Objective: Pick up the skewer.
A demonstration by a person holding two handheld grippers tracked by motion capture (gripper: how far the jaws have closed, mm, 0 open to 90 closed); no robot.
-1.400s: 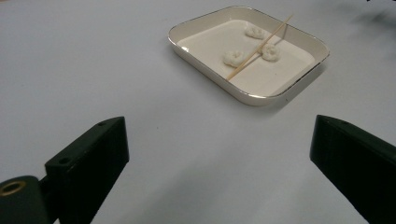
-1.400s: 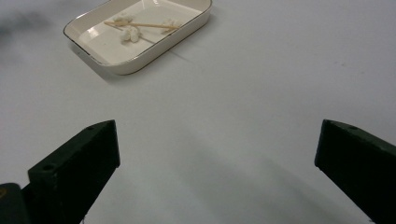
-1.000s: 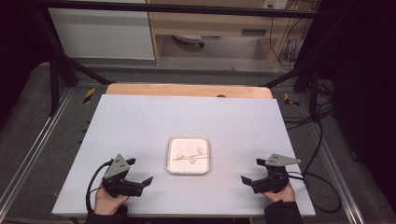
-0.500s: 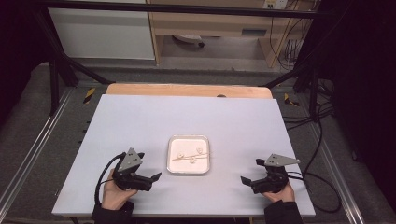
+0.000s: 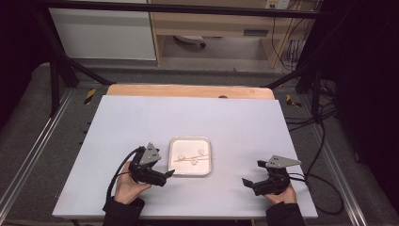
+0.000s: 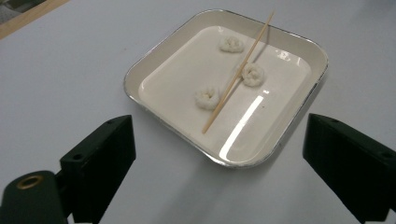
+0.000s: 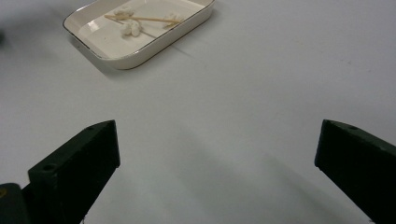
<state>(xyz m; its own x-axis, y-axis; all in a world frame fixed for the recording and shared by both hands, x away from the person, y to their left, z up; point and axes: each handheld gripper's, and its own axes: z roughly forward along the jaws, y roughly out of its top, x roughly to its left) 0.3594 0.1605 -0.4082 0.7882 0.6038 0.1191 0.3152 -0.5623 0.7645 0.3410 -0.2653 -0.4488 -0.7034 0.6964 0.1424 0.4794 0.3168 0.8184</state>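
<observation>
Left jaws: we saw them spread wide with nothing between them, pointing at the near corner of the tray.
Right jaws: these too stood wide apart and empty, over bare tabletop.
Left gripper: we found it just beside the tray's near-left corner, low over the tabletop, held in the person's left hand; whether it touched the rim we could not tell from the high view.
Right gripper: it sat well apart from the tray, near the front right of the tabletop, in the person's right hand.
Tray: a shallow square cream dish with a metallic rim, we noted, resting near the middle of the tabletop, toward the front.
Skewer: a thin wooden stick lay slantwise inside the tray.
Dough pieces: we counted three small white lumps in the tray, two of them touching or just beside the skewer, perhaps threaded on it.
</observation>
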